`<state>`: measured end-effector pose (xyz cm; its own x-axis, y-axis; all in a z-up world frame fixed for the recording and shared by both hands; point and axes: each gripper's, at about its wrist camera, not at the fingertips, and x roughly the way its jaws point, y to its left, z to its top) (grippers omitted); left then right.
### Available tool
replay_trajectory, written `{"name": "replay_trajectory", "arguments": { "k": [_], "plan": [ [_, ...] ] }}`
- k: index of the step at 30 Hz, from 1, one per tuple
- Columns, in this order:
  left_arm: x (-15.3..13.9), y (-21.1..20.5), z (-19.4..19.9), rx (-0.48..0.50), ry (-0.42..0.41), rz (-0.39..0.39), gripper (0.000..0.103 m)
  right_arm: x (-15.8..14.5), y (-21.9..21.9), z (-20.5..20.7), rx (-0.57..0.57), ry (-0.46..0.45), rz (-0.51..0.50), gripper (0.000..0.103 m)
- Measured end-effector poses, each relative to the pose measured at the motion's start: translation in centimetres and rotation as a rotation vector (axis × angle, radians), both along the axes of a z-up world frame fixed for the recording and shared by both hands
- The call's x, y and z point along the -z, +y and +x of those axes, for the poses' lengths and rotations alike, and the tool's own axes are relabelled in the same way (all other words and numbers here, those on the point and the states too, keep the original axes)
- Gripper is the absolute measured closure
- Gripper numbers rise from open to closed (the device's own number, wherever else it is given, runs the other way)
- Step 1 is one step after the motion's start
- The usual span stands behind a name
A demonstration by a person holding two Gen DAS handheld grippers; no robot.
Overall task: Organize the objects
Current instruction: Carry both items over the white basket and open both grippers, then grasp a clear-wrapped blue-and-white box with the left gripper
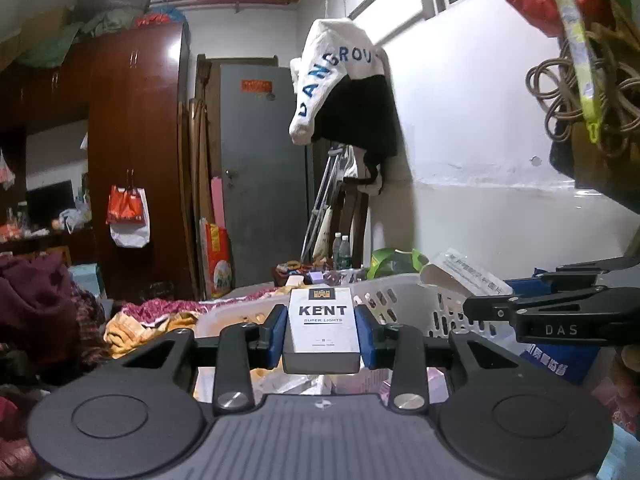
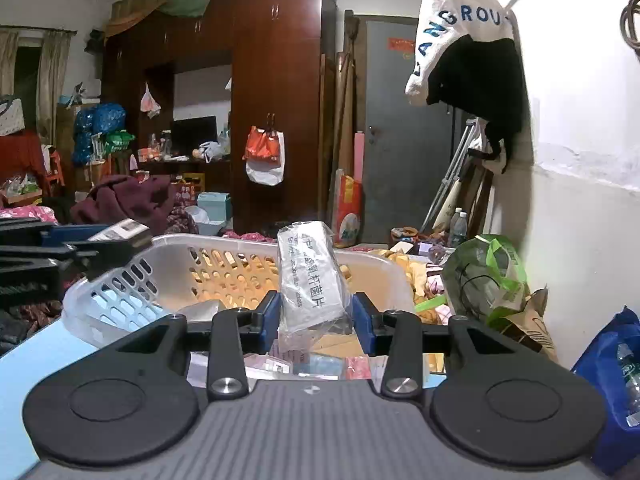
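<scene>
the left hand-held gripper [image 1: 322,330] pinches an upright kent cigarette pack [image 1: 323,326] over the near rim of the white basket [image 1: 404,300]; the right hand-held gripper [image 2: 316,320] pinches a plastic-wrapped packet [image 2: 310,280] above the same basket.

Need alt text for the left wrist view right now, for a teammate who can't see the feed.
The left gripper holds an upright white KENT Super Lights cigarette pack between its blue pads, just in front of a white perforated plastic laundry basket. The black right gripper reaches in from the right edge, with a cluttered bedroom behind.
</scene>
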<state>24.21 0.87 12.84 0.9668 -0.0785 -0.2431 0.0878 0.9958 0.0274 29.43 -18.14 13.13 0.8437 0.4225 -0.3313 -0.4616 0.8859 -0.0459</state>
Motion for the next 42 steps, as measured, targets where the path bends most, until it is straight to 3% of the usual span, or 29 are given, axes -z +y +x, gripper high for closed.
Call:
{"name": "replay_trajectory", "arguments": {
  "k": [2, 3, 4, 5, 6, 7, 11, 17, 24, 29, 33, 38, 42],
  "plan": [
    [0.3, 0.0, 0.6, -0.026, 0.000, -0.004, 0.063, 0.3, 0.1, 0.3, 0.010, 0.004, 0.000, 0.056],
    [0.5, -0.1, 0.8, -0.044, -0.001, 0.004, 0.056, 0.4, 0.0, 0.5, 0.006, 0.016, 0.006, 0.043],
    [0.6, -0.2, 1.0, -0.066, 0.006, 0.026, 0.035, 0.4, -0.1, 0.4, 0.005, 0.021, 0.017, 0.034],
    [0.5, -0.2, 1.0, -0.086, 0.006, 0.045, 0.024, 0.3, -0.3, 0.0, 0.011, 0.009, 0.032, 0.015],
    [0.7, -0.2, 0.7, -0.104, -0.010, 0.061, 0.014, 0.2, -0.7, -0.8, 0.017, -0.017, 0.045, 0.003],
    [0.7, -0.2, 0.1, -0.114, -0.032, 0.072, 0.013, 0.0, -1.1, -1.6, 0.016, -0.046, 0.058, 0.000],
    [0.5, -0.1, -1.8, -0.131, -0.067, 0.054, 0.012, 0.1, -2.3, -4.1, -0.035, -0.071, 0.094, 0.000],
    [0.7, -1.4, -4.6, -0.161, -0.093, 0.087, 0.009, 1.3, -3.0, -6.6, -0.094, -0.083, 0.088, 0.000],
    [2.7, -2.3, -9.6, -0.094, -0.057, 0.062, 0.009, 3.2, -4.5, -9.6, -0.156, -0.060, 0.138, 0.000],
    [7.2, -2.1, -14.3, -0.032, -0.007, 0.048, 0.009, 6.6, -4.6, -11.5, -0.158, -0.022, 0.078, 0.000],
    [10.4, -2.5, -15.6, -0.005, 0.056, 0.020, 0.009, 9.1, -3.2, -11.4, -0.162, 0.038, 0.006, 0.000],
    [11.7, -3.8, -15.2, 0.012, 0.074, 0.022, 0.009, 9.4, -2.1, -10.6, -0.160, 0.066, -0.020, 0.000],
    [12.2, -5.1, -15.2, -0.002, 0.076, 0.077, 0.009, 9.8, -0.8, -10.5, -0.153, 0.090, -0.093, 0.000]
  ]
}}
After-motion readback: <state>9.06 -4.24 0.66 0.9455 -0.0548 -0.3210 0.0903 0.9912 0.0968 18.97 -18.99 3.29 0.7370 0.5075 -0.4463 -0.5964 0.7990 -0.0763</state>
